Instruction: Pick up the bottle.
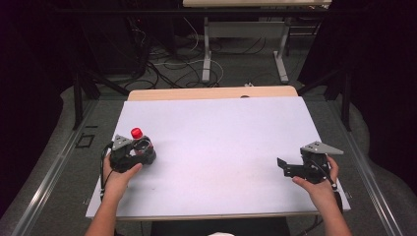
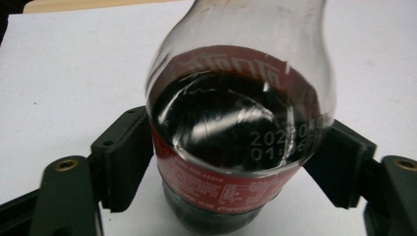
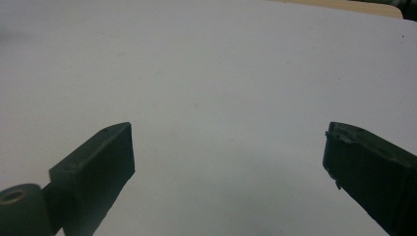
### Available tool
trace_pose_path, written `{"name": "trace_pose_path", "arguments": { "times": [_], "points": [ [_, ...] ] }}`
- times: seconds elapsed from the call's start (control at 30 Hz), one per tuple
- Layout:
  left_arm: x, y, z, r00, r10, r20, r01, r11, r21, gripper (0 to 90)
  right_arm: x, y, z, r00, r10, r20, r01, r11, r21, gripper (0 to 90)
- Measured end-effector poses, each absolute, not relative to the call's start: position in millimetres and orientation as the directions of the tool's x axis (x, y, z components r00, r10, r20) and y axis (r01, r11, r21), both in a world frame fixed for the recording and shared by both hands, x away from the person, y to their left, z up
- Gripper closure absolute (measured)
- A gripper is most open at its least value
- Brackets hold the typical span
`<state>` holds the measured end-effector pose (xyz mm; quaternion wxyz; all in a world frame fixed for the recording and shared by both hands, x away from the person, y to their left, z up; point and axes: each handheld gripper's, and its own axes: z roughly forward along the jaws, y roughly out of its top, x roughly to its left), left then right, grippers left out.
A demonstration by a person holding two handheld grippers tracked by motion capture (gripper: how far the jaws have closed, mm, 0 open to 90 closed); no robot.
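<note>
Here, from the high view, a bottle (image 1: 138, 140) with a red cap stands near the left edge of the white table (image 1: 216, 142), with the left gripper (image 1: 140, 152) around its lower part. The right gripper (image 1: 284, 167) rests well apart, near the table's right edge. In the left gripper view, both black pads (image 2: 123, 157) press the bottle's (image 2: 236, 132) red label, dark drink inside. In the right gripper view, the right gripper (image 3: 228, 162) stands wide open over bare table (image 3: 206, 73).
</note>
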<state>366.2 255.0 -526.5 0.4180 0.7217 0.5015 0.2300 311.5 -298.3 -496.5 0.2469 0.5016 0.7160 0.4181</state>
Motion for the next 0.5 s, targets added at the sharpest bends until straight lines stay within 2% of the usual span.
{"name": "trace_pose_path", "arguments": {
  "times": [0.5],
  "points": [
    [363.5, 253.2, -528.6, 0.392, 0.918, -0.053, 0.502, -0.165, 0.849, 28.8, 312.6, -298.4, -499.0, -0.384, 0.921, 0.066, 0.521, 0.157, 0.839, 5.9]
  ]
}}
